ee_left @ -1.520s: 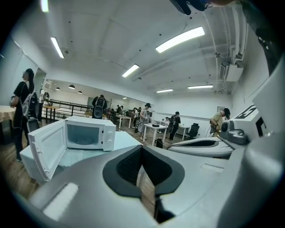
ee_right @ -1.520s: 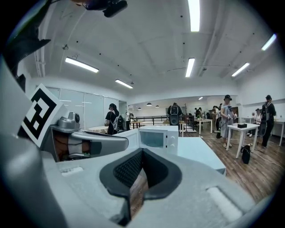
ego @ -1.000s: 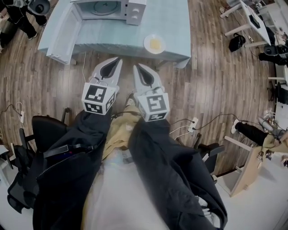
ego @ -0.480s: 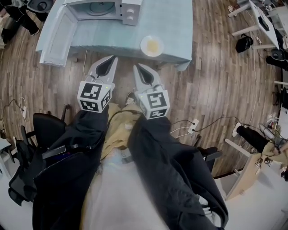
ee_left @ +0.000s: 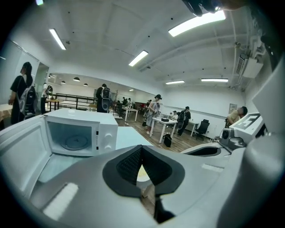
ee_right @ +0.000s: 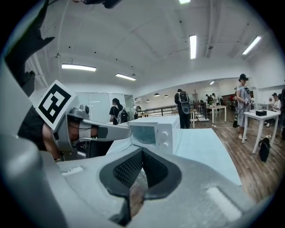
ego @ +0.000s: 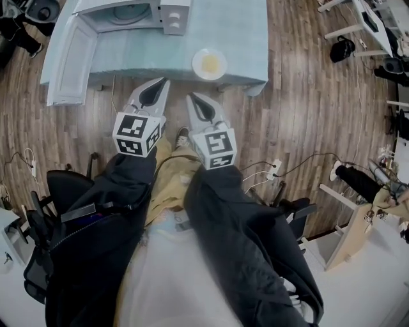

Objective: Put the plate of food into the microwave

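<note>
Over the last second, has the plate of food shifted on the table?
No. The plate stays by the front edge of the table, right of the microwave.

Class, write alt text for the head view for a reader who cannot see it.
Two shut tools, the left tool and right tool, point side by side toward a plate of food near the front edge of a blue-covered table. An open microwave stands behind, left.

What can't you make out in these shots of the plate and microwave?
Food: head view, too small; only a yellowish patch on the plate.
Microwave: head view, back cut off by the top edge.
Plate: left gripper view, mostly hidden behind the shut left tongs.
</note>
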